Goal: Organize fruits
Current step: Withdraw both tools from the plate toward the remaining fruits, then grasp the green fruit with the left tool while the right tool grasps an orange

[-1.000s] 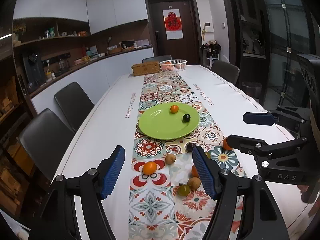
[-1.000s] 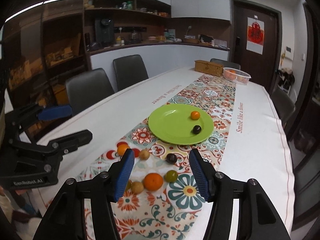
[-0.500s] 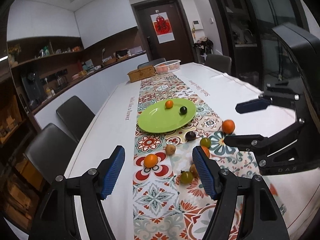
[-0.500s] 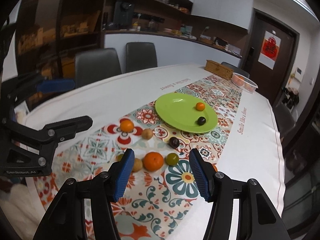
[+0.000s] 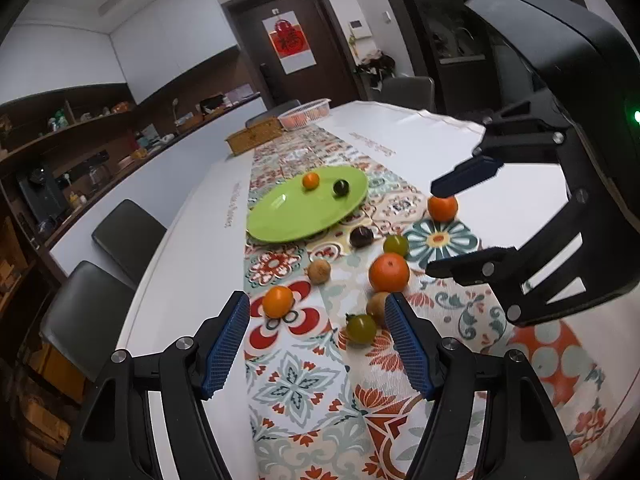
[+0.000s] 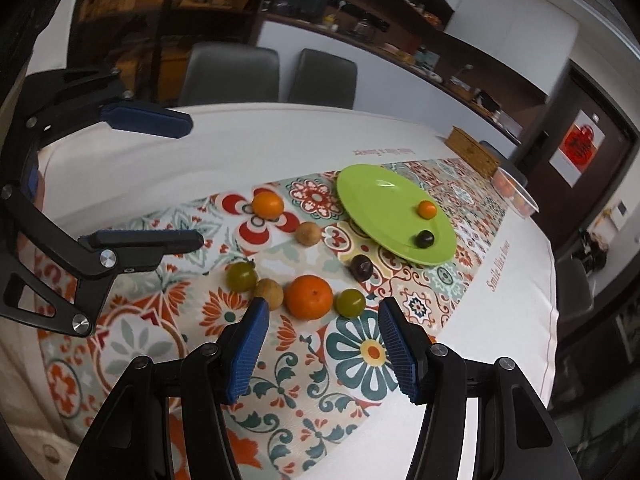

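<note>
A green plate (image 5: 280,216) (image 6: 376,200) on the patterned runner holds a small orange fruit (image 5: 311,180) (image 6: 426,209) and a dark plum (image 5: 341,187) (image 6: 424,239). Several loose fruits lie in front of it: a large orange (image 5: 389,272) (image 6: 309,295), green tomatoes (image 5: 361,328) (image 6: 241,276), brown fruits (image 5: 319,271) (image 6: 308,233), another orange (image 5: 277,301) (image 6: 267,205), a dark plum (image 5: 361,237) (image 6: 362,267). My left gripper (image 5: 318,342) is open and empty above the runner, near the fruits. My right gripper (image 6: 320,344) is open and empty, just short of the large orange.
A wooden box (image 5: 254,140) and a white basket of fruit (image 5: 305,114) stand at the table's far end. Dark chairs (image 5: 124,232) line the left side. One more orange (image 5: 442,208) lies at the runner's right edge. White tablecloth borders the runner on both sides.
Both grippers have moved lower and closer to the loose fruits, tilting as they went. Both stay open and empty. No fruit has moved.
</note>
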{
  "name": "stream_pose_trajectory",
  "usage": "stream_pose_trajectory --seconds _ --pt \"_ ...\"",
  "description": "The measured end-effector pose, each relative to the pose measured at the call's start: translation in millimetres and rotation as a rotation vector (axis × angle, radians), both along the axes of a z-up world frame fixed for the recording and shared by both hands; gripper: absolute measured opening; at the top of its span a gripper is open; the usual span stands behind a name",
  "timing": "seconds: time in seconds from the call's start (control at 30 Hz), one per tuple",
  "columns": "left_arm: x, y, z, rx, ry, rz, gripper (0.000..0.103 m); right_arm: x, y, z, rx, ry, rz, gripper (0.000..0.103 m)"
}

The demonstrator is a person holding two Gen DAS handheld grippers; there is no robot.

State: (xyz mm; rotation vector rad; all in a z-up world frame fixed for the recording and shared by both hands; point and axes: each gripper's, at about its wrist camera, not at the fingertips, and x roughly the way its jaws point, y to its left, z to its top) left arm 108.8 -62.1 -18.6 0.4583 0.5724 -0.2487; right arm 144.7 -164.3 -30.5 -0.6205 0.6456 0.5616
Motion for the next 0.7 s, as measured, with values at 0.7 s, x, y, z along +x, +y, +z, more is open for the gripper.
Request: stream_pose_trajectory --seconds 0.7 --pt "29 -9 -56 0.063 0.118 -0.058 0.059 34 7 -56 -0.091 0.058 0.061 0.057"
